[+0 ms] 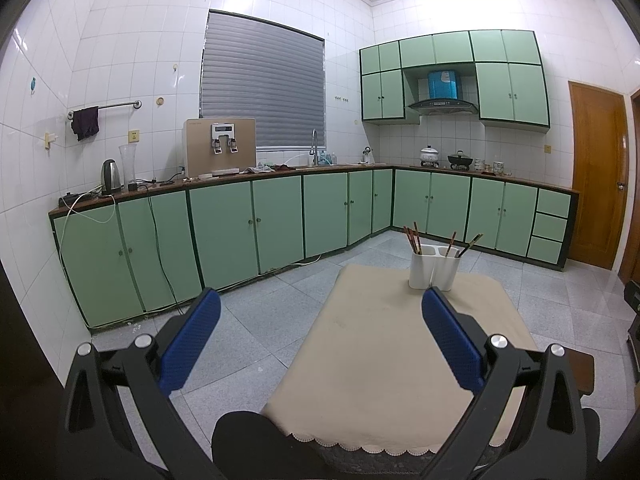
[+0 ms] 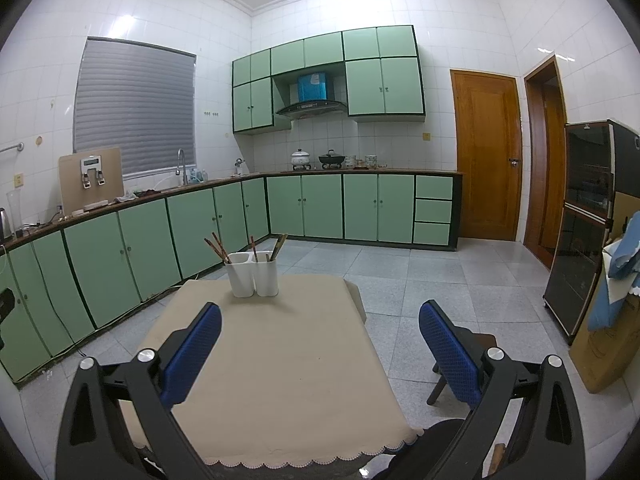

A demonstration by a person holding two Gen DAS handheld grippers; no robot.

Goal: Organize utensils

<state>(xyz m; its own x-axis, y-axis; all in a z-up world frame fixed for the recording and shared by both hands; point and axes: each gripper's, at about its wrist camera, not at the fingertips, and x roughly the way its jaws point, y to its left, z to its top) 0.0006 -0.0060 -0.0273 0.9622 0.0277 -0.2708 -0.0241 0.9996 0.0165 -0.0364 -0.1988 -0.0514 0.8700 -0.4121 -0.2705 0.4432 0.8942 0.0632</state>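
Both tools are hovering released over the near tabletop [image 2: 280,360], jaws spread wide, holding nothing: left tool [image 1: 320,312], right tool [image 2: 320,320]. A white two-cell holder [image 2: 252,276] is standing upright at the far edge. Chopsticks [image 2: 218,247] are leaning in its left cell; a few more [image 2: 278,246] are leaning in the right. No loose utensils are showing on the cloth. Judgement: this is fitting either sorting finished or re-sorting between cells pending.

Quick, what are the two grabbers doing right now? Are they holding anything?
Left gripper: open, holding nothing, above the table's near end.
Right gripper: open, holding nothing too.
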